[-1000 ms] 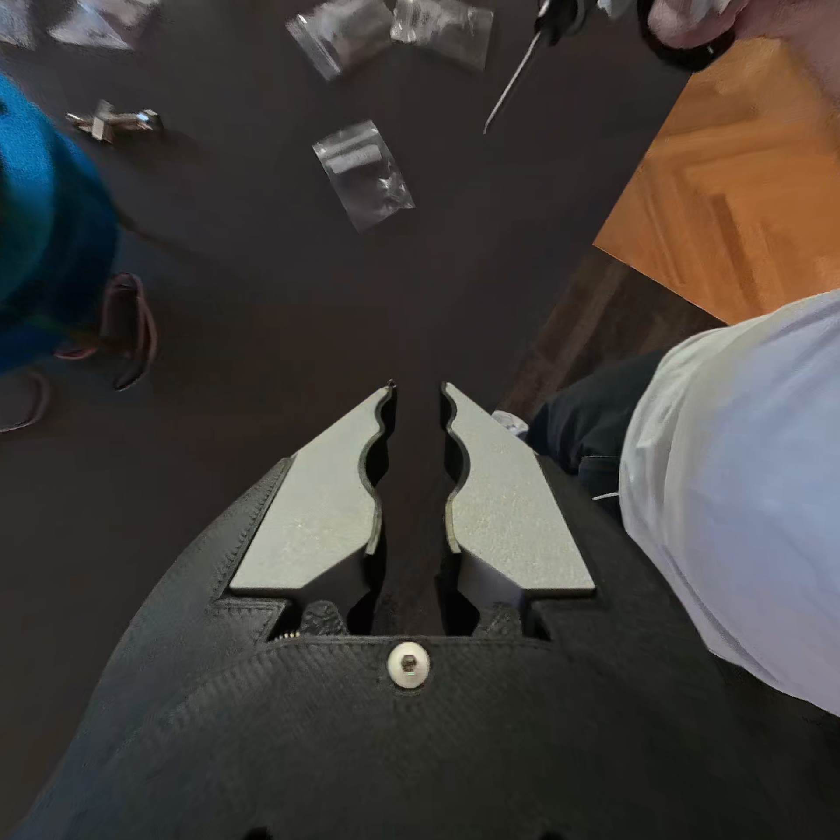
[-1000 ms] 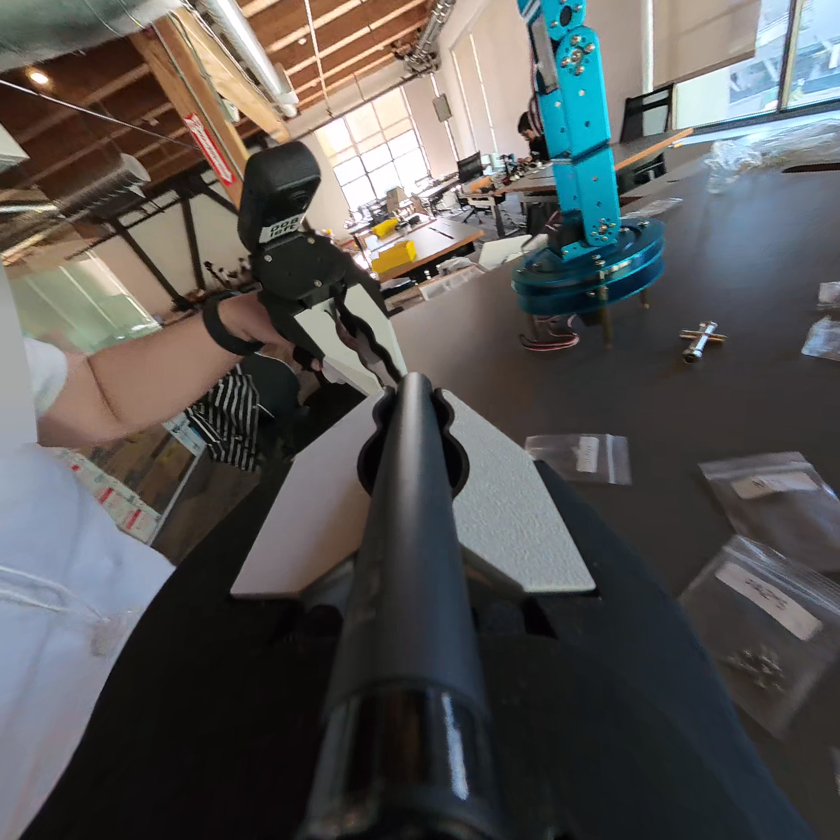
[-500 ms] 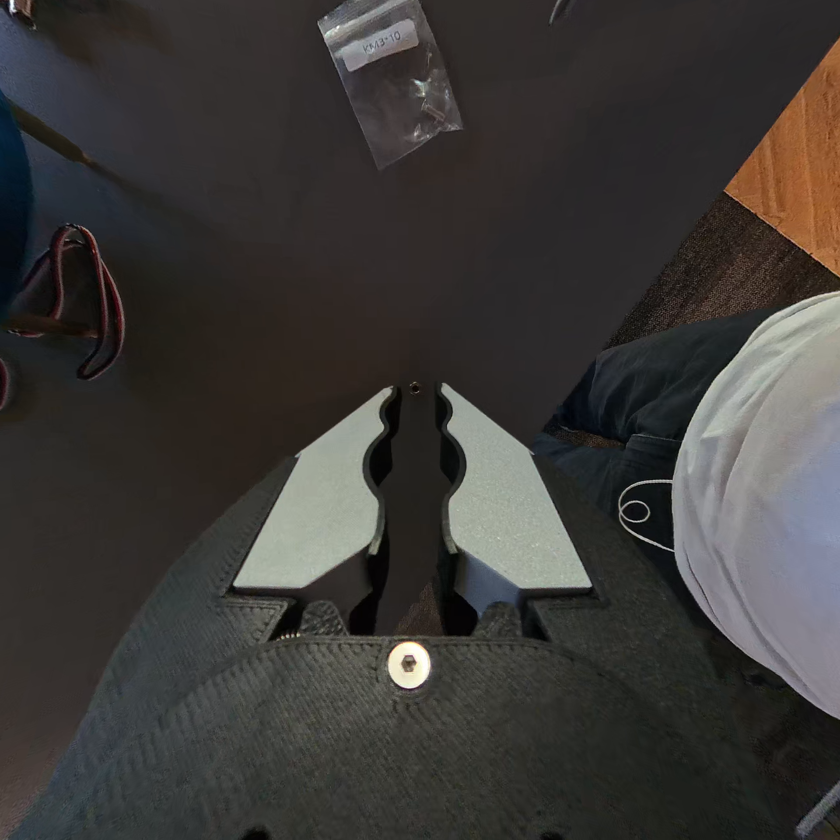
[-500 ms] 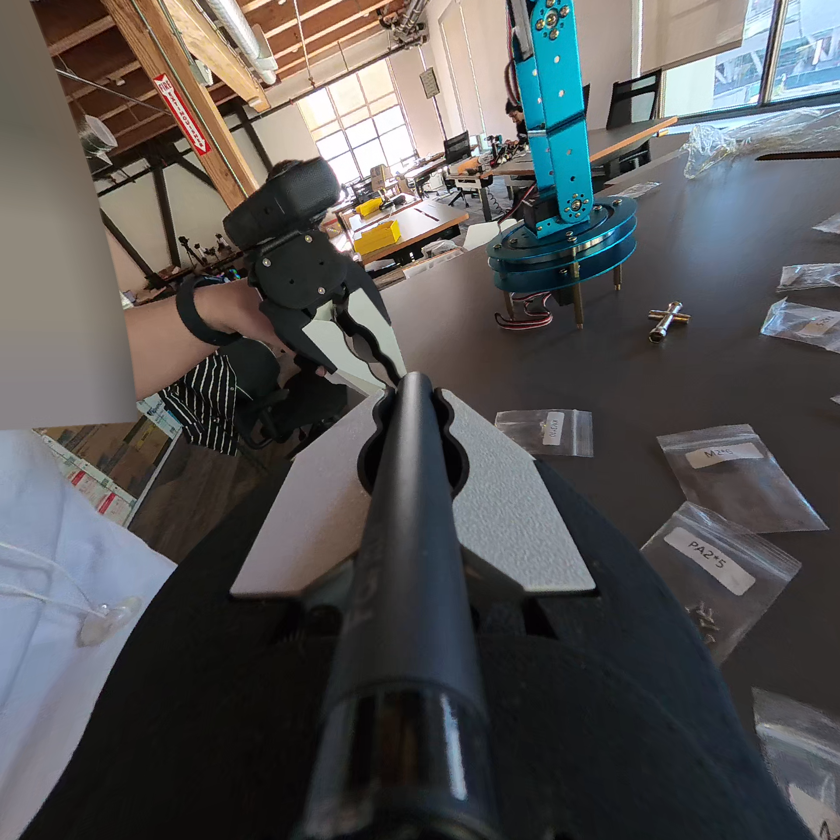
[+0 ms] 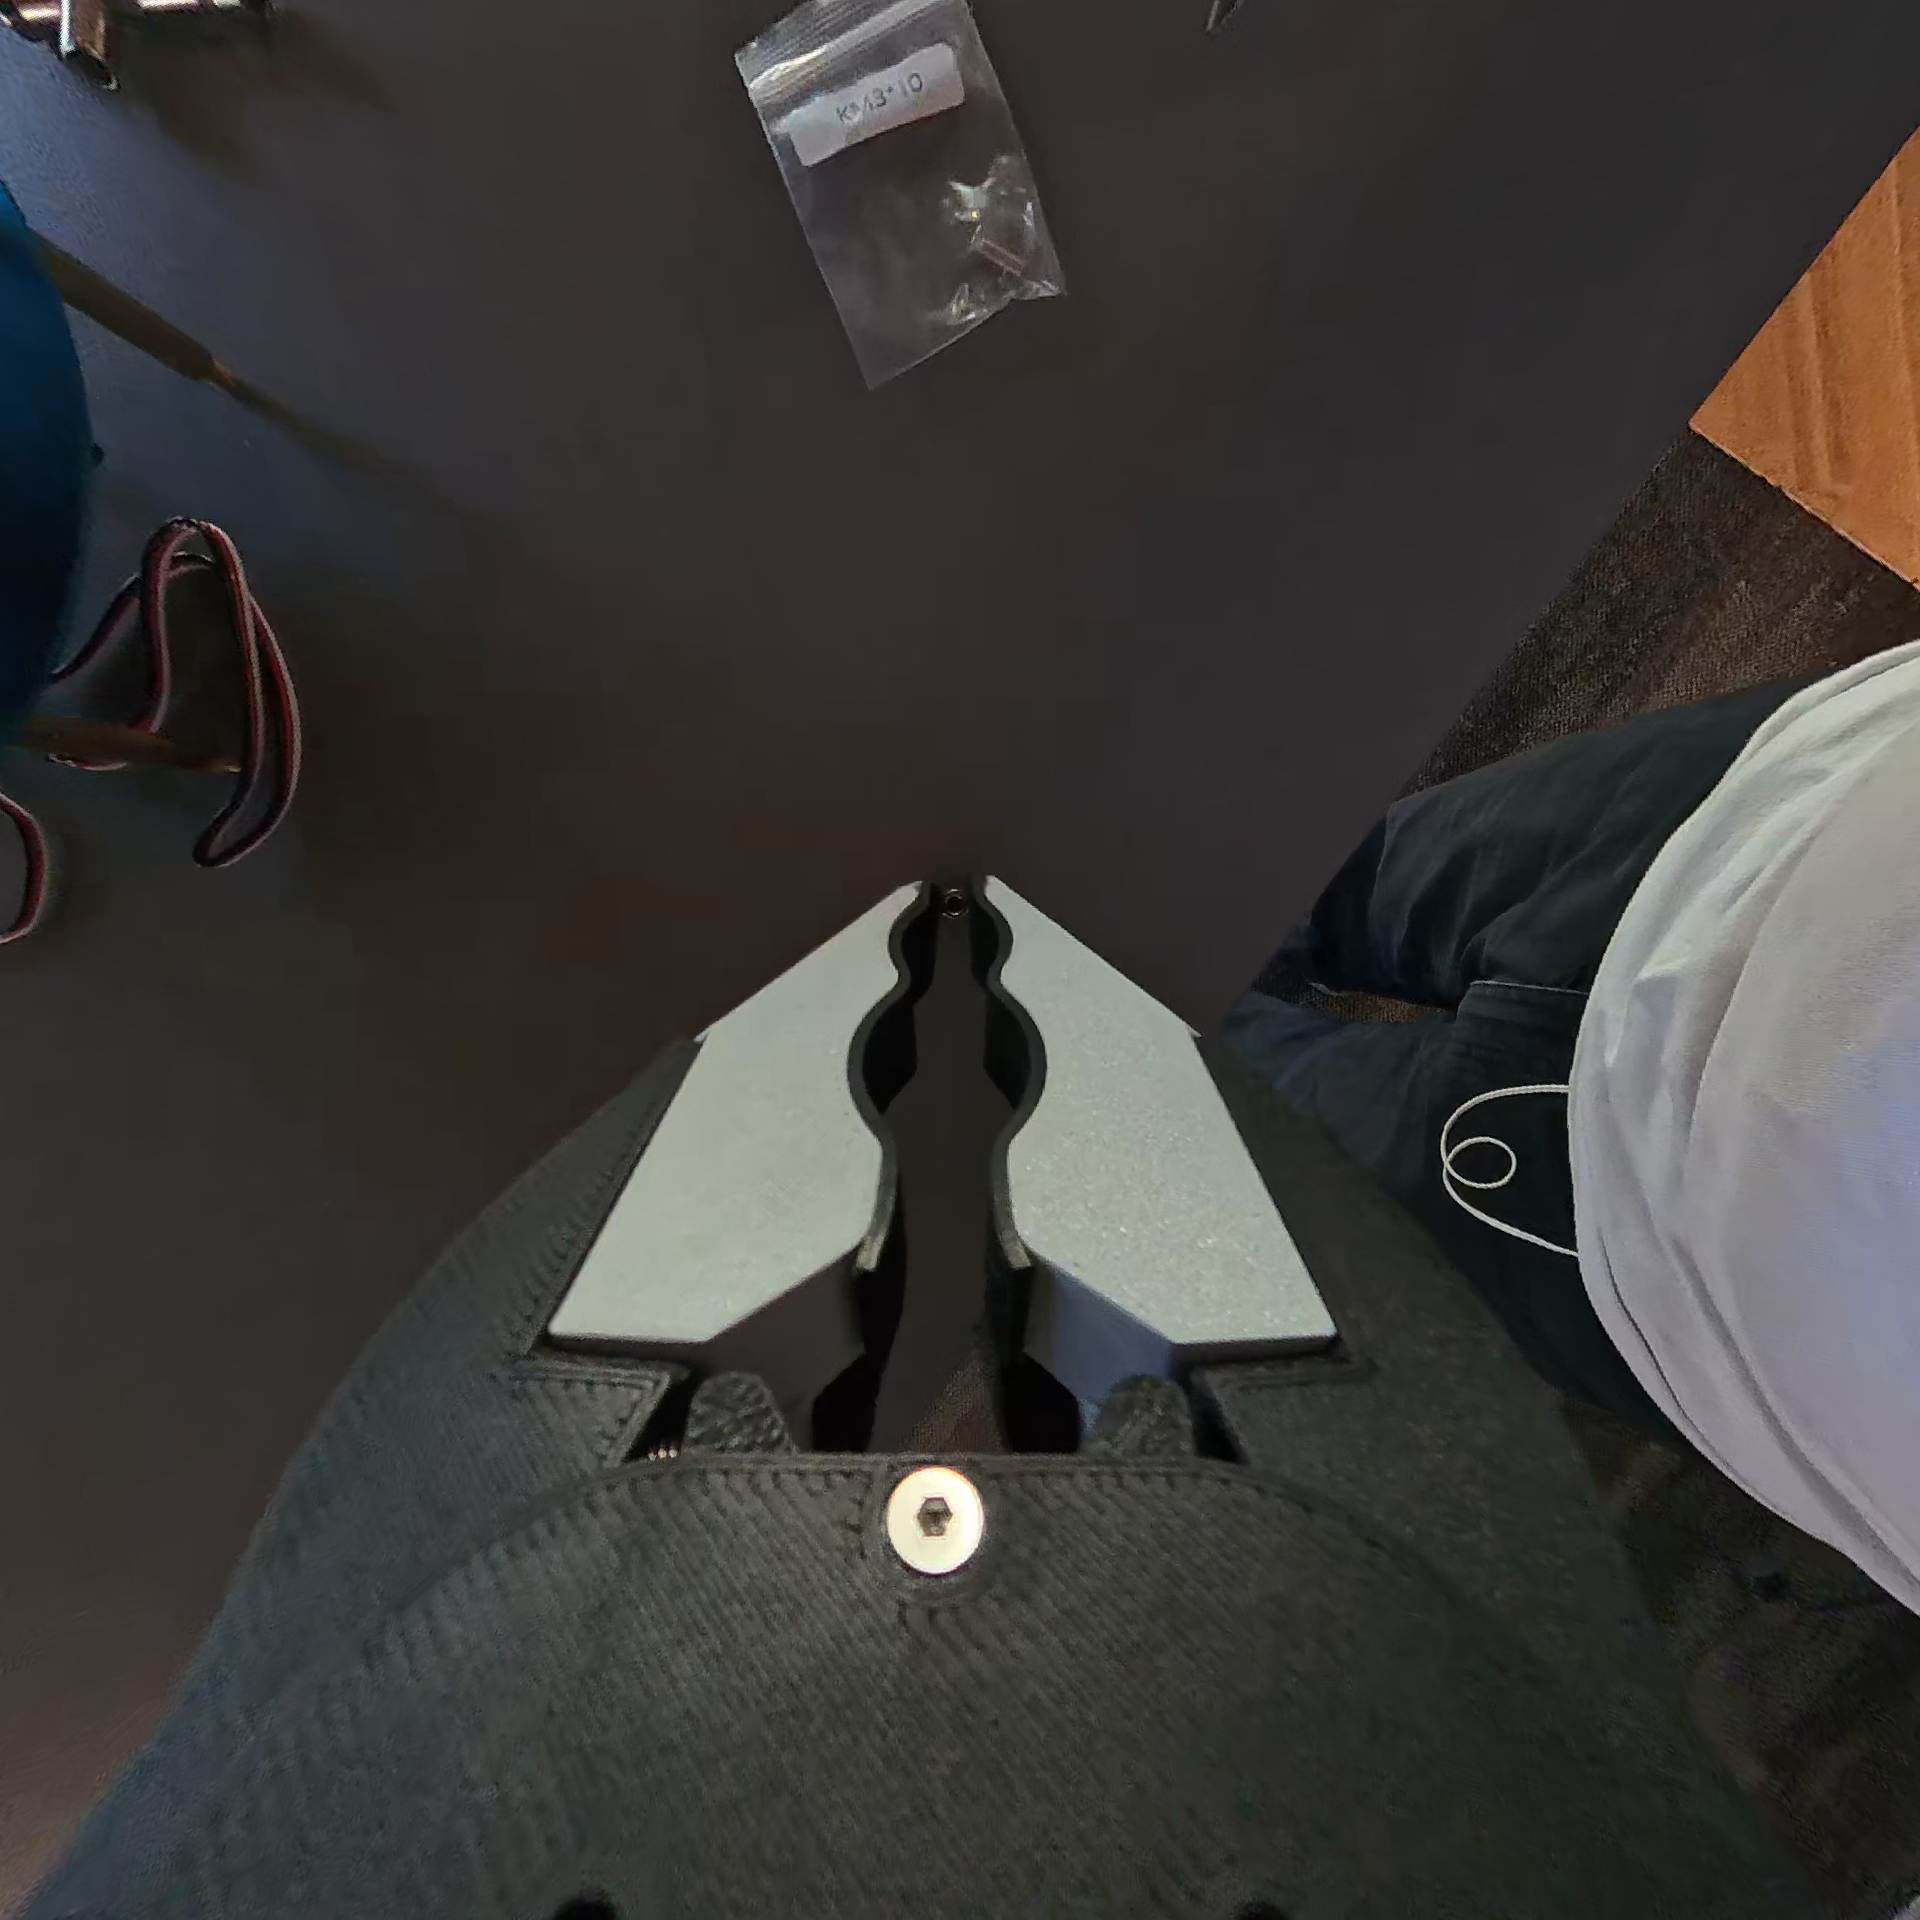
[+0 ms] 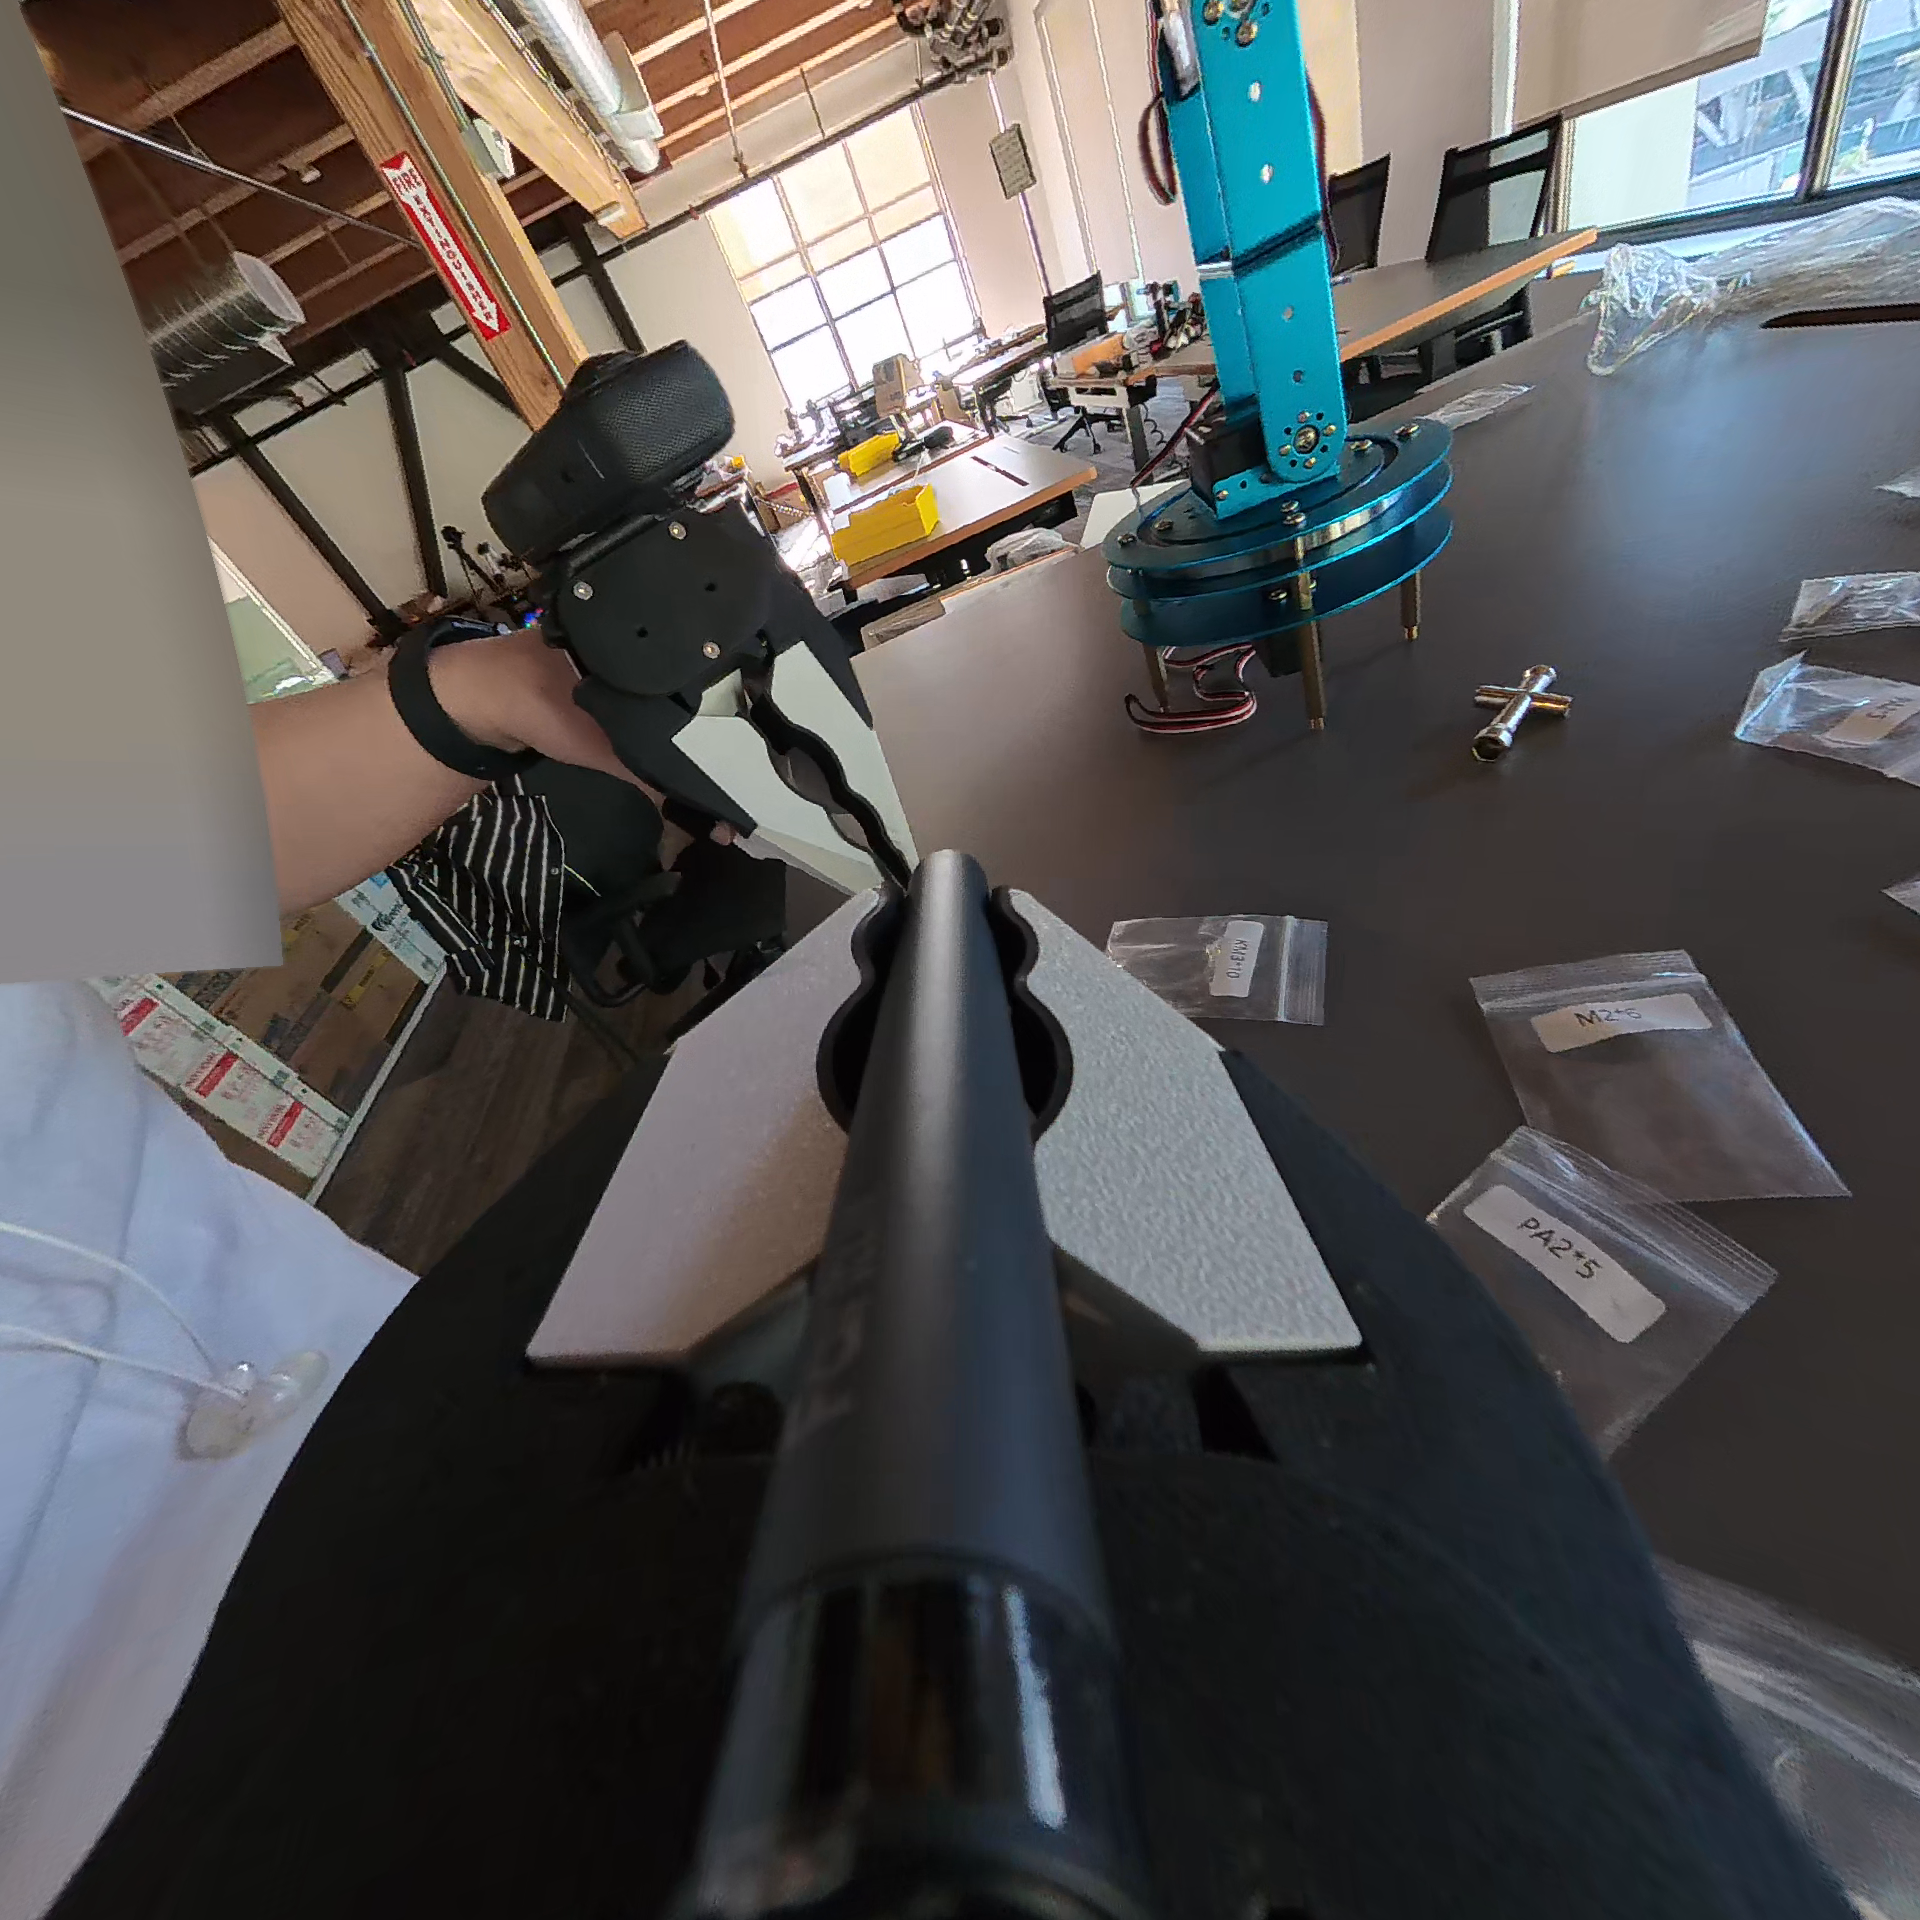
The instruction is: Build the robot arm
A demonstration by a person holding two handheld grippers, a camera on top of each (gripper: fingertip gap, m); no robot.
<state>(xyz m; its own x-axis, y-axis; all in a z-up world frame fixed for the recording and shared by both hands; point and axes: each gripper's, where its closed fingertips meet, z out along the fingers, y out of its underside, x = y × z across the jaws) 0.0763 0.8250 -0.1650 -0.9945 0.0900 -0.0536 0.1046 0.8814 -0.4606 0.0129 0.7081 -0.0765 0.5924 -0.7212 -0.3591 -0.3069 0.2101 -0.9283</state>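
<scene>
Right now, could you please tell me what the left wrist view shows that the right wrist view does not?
Only left wrist view: a small dark round part pinched in the left gripper. Only right wrist view: the right gripper shut on a black cylindrical tool handle, distant office desks. Both: dark table, a clear plastic bag of screws, blue metal robot base.

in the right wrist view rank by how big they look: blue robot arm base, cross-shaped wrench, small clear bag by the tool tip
1. blue robot arm base
2. small clear bag
3. cross-shaped wrench
The bag lies nearer the camera, so 2 and 3 are unsure.
</scene>
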